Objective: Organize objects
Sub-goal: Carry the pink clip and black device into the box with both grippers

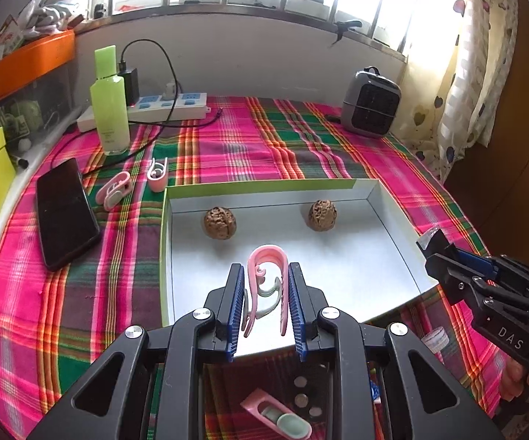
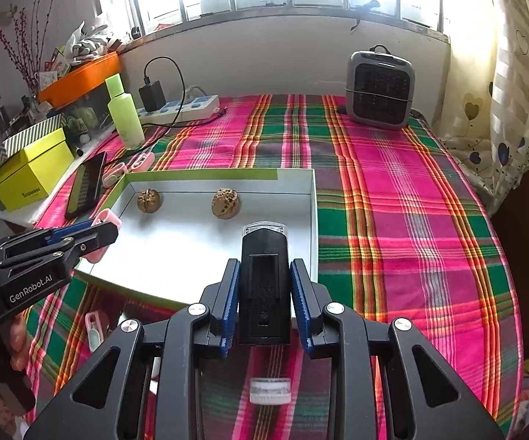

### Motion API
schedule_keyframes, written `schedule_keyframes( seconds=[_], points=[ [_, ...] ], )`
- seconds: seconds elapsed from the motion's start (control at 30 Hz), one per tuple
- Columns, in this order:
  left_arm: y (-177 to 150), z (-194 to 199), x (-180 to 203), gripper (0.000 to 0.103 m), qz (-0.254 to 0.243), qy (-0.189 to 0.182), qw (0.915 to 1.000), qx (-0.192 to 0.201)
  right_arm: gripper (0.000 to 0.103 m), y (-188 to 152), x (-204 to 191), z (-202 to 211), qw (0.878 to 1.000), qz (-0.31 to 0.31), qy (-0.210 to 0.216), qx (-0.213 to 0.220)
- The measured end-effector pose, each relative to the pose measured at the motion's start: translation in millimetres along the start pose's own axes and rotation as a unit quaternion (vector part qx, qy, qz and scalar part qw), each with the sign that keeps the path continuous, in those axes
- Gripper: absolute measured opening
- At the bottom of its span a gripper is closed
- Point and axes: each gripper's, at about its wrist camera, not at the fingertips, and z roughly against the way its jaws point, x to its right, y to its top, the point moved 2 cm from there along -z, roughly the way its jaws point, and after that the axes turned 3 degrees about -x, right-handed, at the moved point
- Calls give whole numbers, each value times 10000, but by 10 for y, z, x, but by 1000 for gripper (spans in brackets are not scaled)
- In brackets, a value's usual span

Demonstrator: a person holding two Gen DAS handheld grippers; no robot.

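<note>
A shallow white box lid with green rim point(image 1: 264, 185) lies on the plaid cloth and holds two walnuts point(image 1: 219, 223) point(image 1: 322, 215). My left gripper point(image 1: 266, 282) is shut on a pink clip point(image 1: 267, 275) and holds it over the lid's near part. My right gripper point(image 2: 264, 282) is shut on a small black device with a clear front point(image 2: 263, 286) over the lid's near right corner point(image 2: 314, 220). In the left wrist view the right gripper point(image 1: 437, 247) shows at the lid's right edge. Two more pink clips point(image 1: 115, 190) point(image 1: 157, 175) lie left of the lid.
A black phone point(image 1: 64, 212), a green bottle point(image 1: 109, 102), a power strip with charger point(image 1: 169, 104) and a yellow box point(image 2: 31, 168) stand at the left. A grey heater point(image 2: 379, 90) stands at the back right. Another clip point(image 1: 277, 418), coins and a white cap point(image 2: 270, 390) lie near the front edge.
</note>
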Motion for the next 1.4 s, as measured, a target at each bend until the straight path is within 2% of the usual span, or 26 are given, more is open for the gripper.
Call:
schedule_keyframes(
  seconds=[0.77, 1.4],
  points=[
    [408, -686, 121, 22, -39, -33, 9992, -397, 29, 417, 99, -701, 9989, 52, 19, -457],
    [454, -940, 140, 22, -65, 63, 9985, -547, 29, 491, 51, -919, 9980, 213, 69, -593]
  ],
)
